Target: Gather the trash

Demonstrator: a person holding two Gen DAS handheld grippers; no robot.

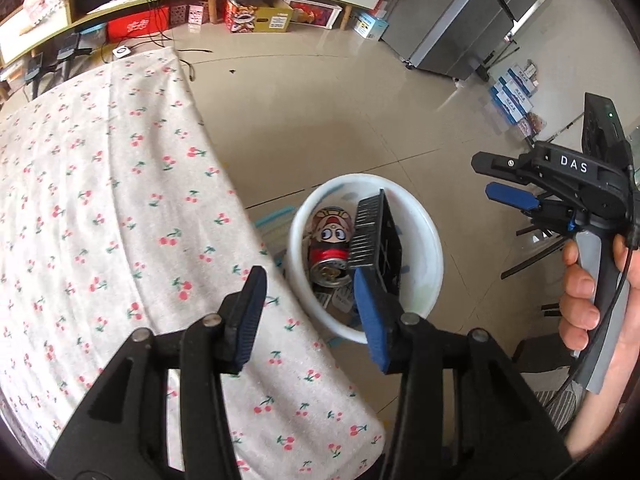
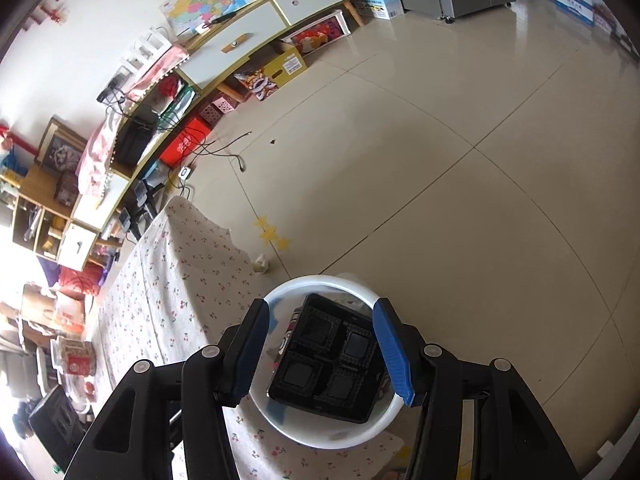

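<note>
A white bin (image 1: 434, 248) stands on the floor beside the table. In it a black plastic compartment tray (image 1: 378, 236) leans on edge, next to a drink can (image 1: 330, 252) with a cartoon face. My left gripper (image 1: 312, 312) is open and empty, above the table's edge and the bin. My right gripper (image 1: 508, 196) is held at the right, above the floor; its jaws stand open. In the right wrist view the right gripper (image 2: 324, 352) is open and empty directly above the bin (image 2: 280, 292), with the tray (image 2: 324, 364) lying inside.
The table (image 1: 100, 200) carries a white cloth with a cherry print. A long low cabinet (image 2: 240, 48) with boxes under it runs along the wall. A grey metal cabinet (image 1: 472, 20) stands at the back right. Cables (image 2: 236, 152) lie on the tiled floor.
</note>
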